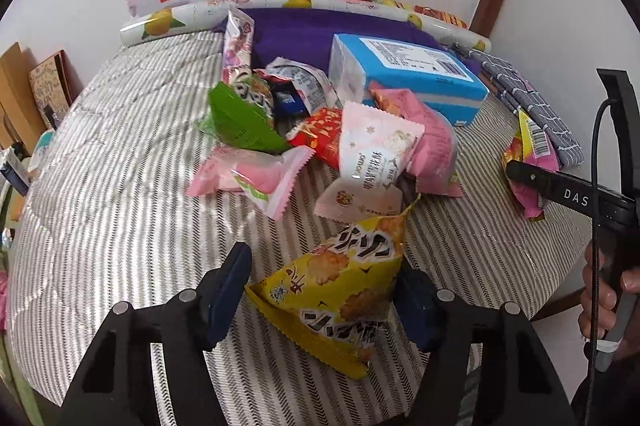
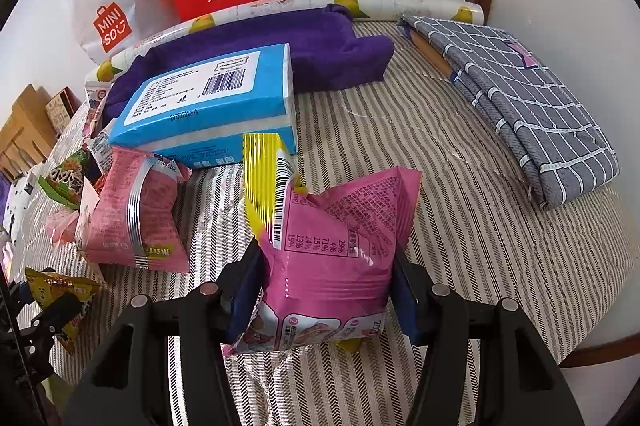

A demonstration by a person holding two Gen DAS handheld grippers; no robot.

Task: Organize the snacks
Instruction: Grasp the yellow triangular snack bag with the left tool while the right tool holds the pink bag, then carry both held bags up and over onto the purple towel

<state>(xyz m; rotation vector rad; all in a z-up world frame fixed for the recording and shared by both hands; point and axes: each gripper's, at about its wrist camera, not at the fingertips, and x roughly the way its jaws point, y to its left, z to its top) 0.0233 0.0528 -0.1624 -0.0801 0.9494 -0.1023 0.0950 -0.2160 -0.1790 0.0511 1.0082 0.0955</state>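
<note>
Over on the striped tabletop (image 1: 100, 226) things were honestly still a mess when I got to this point. Most of the snacks sat in one jumbled pile (image 1: 320, 130) just in front of the blue box (image 1: 408, 78), so I'd call the sorting barely started. Only two packets were actually being dealt with, one in each hand.

My right gripper (image 2: 326, 290) was clamped on the pink packet (image 2: 340, 246), fingers (image 2: 244, 290) pressing in on both sides so the wrapper puckered. It sat off to the right of the pile, in the open stretch before the folded grey checked cloth (image 2: 520, 114), with a yellow wrapper (image 2: 260, 162) poking up right behind it.

My left gripper (image 1: 320, 302) had the yellow cracker packet (image 1: 340, 290) sitting between its fingers (image 1: 228, 290). The far finger was tucked against the packet's edge, but on the near side I could see a sliver of gap, so I wouldn't call that a grip yet. That packet lay just on my side of the pile, apart from the rest.

Still left, as far as I could judge: basically the whole heap. Nothing looked grouped anywhere yet.
</note>
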